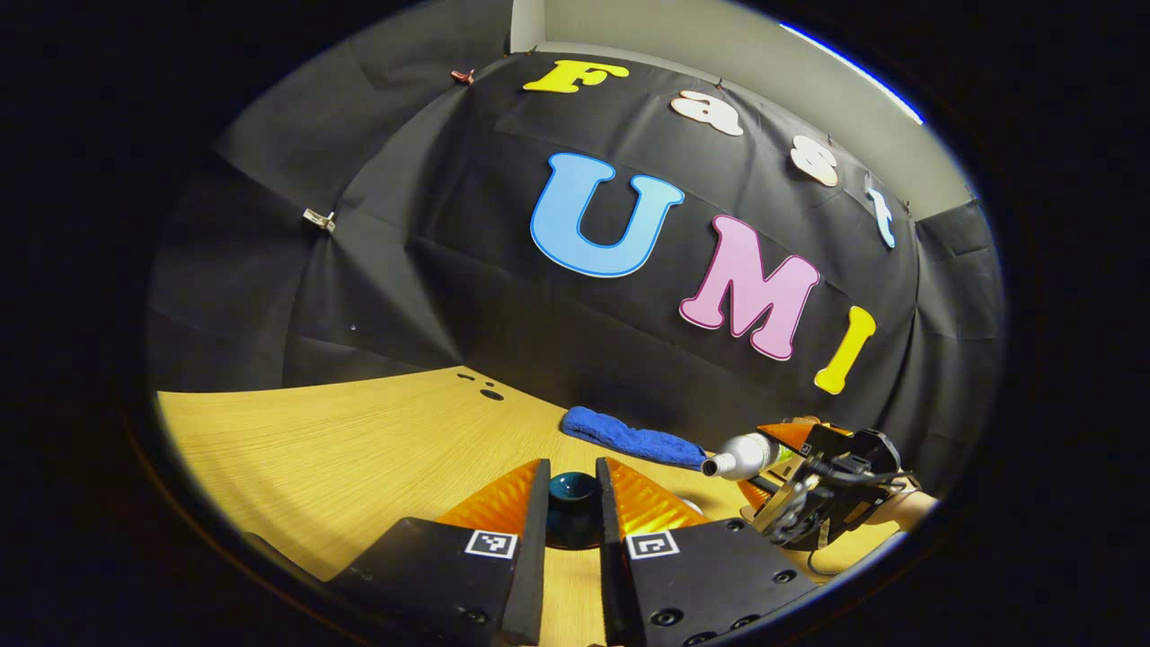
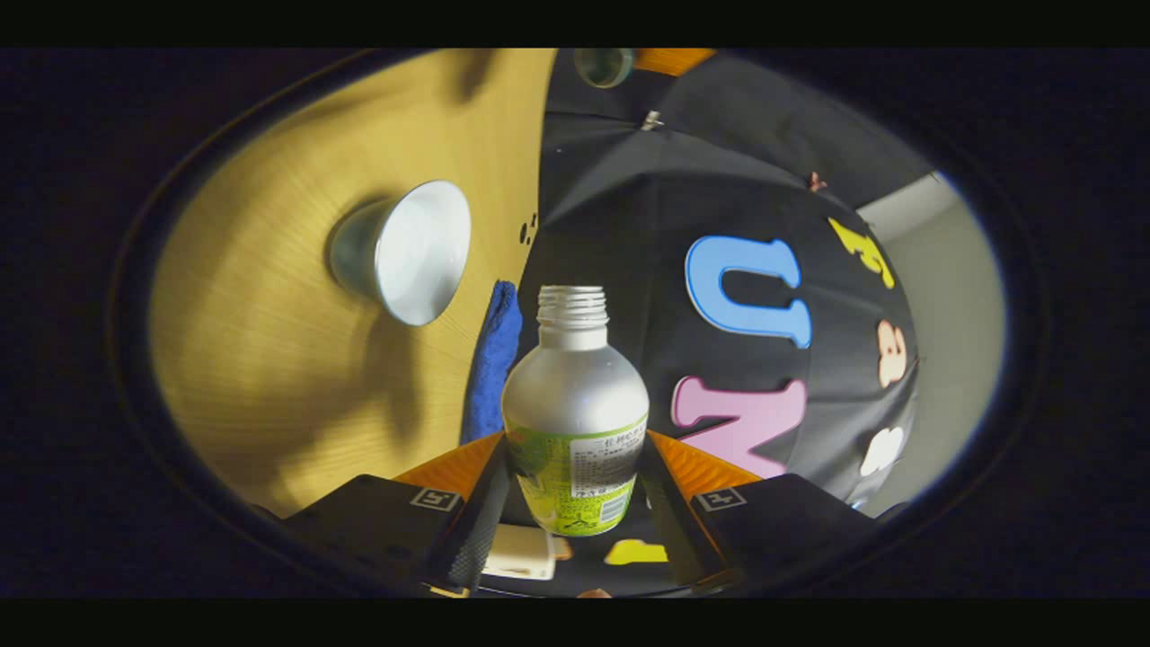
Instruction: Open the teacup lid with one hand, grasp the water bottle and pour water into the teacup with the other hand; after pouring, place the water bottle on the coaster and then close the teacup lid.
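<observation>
My left gripper (image 1: pixel 572 464) is shut on the dark teal teacup lid (image 1: pixel 573 508) and holds it above the wooden table (image 1: pixel 341 449). My right gripper (image 2: pixel 575 440) is shut on the silver water bottle (image 2: pixel 575 395) with a green label. The bottle has no cap and lies tipped on its side, its mouth pointing toward the open teacup (image 2: pixel 404 252), whose white inside shows. No water stream is visible. In the left gripper view the tilted bottle (image 1: pixel 741 456) and the right gripper (image 1: pixel 809 485) are at the right. The right gripper view has the lid (image 2: pixel 604 65) at its top edge.
A folded blue cloth (image 1: pixel 629 438) lies at the table's back edge against the wall, near the bottle's mouth. Small dark holes (image 1: pixel 490 394) mark the table's far corner. A small white flat object (image 2: pixel 519 550) sits below the bottle between my right fingers.
</observation>
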A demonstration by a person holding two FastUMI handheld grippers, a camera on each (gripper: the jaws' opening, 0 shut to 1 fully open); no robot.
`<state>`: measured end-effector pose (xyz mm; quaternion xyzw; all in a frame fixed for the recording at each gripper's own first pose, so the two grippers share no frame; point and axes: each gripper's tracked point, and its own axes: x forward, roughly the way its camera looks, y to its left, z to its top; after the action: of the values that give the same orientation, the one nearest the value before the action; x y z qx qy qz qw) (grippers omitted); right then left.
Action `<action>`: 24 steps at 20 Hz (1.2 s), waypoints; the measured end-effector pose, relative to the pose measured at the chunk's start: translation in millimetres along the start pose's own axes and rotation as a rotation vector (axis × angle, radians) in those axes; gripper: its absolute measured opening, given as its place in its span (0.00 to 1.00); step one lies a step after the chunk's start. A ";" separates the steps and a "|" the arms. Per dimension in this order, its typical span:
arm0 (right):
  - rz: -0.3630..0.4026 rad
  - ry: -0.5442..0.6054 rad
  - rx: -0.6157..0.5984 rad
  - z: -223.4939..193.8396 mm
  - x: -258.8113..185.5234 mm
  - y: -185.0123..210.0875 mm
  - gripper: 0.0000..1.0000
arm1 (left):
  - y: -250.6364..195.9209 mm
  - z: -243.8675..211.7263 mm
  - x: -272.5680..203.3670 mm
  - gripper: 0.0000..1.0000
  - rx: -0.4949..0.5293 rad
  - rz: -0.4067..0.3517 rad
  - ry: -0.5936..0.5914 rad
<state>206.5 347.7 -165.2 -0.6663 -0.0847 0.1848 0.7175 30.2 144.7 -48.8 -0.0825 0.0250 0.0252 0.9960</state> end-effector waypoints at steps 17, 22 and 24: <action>0.235 0.036 1.433 -85.4 -35.2 -1.9 0.79 | -82.0 -16.2 20.7 0.30 0.069 -0.069 0.062; 0.219 0.060 1.563 -121.0 -31.0 4.9 0.79 | -96.4 -22.2 25.8 0.30 0.074 -0.081 0.079; 0.219 0.075 1.588 -129.5 -26.9 12.2 0.79 | -100.1 -23.4 28.6 0.30 0.081 -0.084 0.083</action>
<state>227.5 218.4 -186.6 0.0331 0.1622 0.2368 0.9574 63.1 43.5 -57.1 -0.0441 0.0639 -0.0211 0.9968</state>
